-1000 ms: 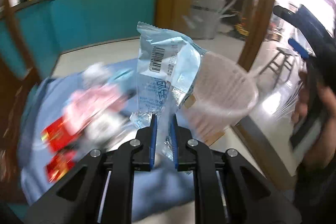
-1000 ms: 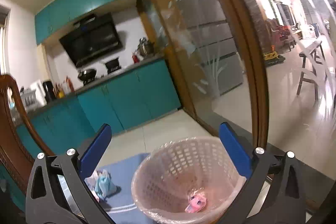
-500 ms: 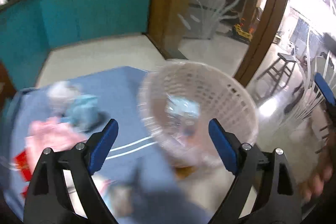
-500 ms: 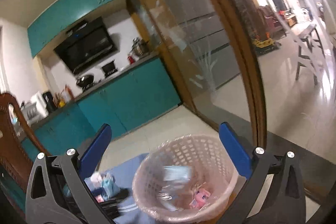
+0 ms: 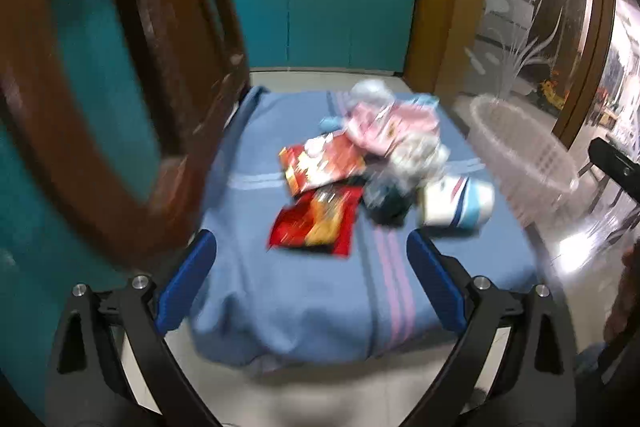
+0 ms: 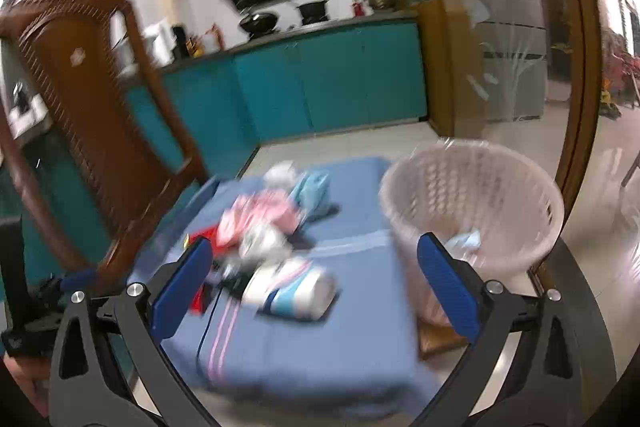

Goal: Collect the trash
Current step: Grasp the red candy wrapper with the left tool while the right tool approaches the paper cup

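The left hand-held gripper (image 5: 312,267) stands released, its blue pads spread wide with nothing between them; its jaws have just been opening, and only the blue cloth (image 5: 304,291) shows in the gap. The right hand-held gripper (image 6: 314,277) is likewise spread wide and grasps nothing.

The trash sits in a loose heap at the middle of the left wrist frame, on the cloth. A red snack wrapper (image 5: 314,223) lies nearest, flat on the cloth, and a second red wrapper (image 5: 320,165) overlaps it just behind. To the right of these lies a white container with blue and red stripes (image 5: 456,205), tipped on its side. Behind it are a pink packet (image 5: 390,125), something pale and crumpled, and a dark item I cannot make out through the blur.

The pink lattice basket (image 6: 472,203) stands at the right edge of the cloth, at the right of the right wrist frame, lined with clear film. A light blue wrapper (image 6: 464,241) lies inside it, low against the near wall.

A carved wooden chair back (image 6: 80,131) fills the left of both frames, and teal cabinets (image 6: 328,83) run along the back.
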{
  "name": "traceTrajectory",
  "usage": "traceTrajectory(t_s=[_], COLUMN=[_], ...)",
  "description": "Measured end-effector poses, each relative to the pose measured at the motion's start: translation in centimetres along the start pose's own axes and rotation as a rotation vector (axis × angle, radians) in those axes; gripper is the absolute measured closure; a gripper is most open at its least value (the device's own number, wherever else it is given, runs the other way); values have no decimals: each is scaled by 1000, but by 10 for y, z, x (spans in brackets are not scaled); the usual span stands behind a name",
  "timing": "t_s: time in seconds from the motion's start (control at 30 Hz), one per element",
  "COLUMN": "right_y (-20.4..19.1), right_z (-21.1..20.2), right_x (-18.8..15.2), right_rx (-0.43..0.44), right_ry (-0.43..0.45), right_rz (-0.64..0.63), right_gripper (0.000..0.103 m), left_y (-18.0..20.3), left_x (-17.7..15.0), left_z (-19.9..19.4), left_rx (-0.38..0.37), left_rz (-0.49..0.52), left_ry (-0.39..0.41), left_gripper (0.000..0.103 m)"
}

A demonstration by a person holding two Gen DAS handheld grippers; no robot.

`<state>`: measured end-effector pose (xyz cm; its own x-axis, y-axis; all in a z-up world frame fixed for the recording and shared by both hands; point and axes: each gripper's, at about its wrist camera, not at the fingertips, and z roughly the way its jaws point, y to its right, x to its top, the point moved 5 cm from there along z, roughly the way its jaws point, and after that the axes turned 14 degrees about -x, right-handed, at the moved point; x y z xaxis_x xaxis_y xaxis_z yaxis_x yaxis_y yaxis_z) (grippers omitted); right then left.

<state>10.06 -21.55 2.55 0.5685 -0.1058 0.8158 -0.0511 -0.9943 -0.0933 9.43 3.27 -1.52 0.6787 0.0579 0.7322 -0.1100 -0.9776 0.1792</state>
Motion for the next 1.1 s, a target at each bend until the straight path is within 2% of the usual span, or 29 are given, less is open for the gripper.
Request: traceTrajectory(t_s=[0.17,0.3,0.47,1.1], right_y=[-14,-20,-17,-21], right_z=[-4,-1,-1,1], right_x=[-24,-30,-30,-35], right_rx=[-33,-73,-67,-47], right_ry=[-47,-47,-40,-53], right_rz=[-6,-26,-15,-24], right_gripper=[3,3,3,3], left_y=[4,16,18,23], left_x=[-17,-13,-13,-18], left_z=[2,-3,-3,7], left_rx=[-45,-31,-60,-57], left_rz=[-12,38,9,-1], left_ry=[-58,-34,-36,-65], left_gripper=[7,7,7,7])
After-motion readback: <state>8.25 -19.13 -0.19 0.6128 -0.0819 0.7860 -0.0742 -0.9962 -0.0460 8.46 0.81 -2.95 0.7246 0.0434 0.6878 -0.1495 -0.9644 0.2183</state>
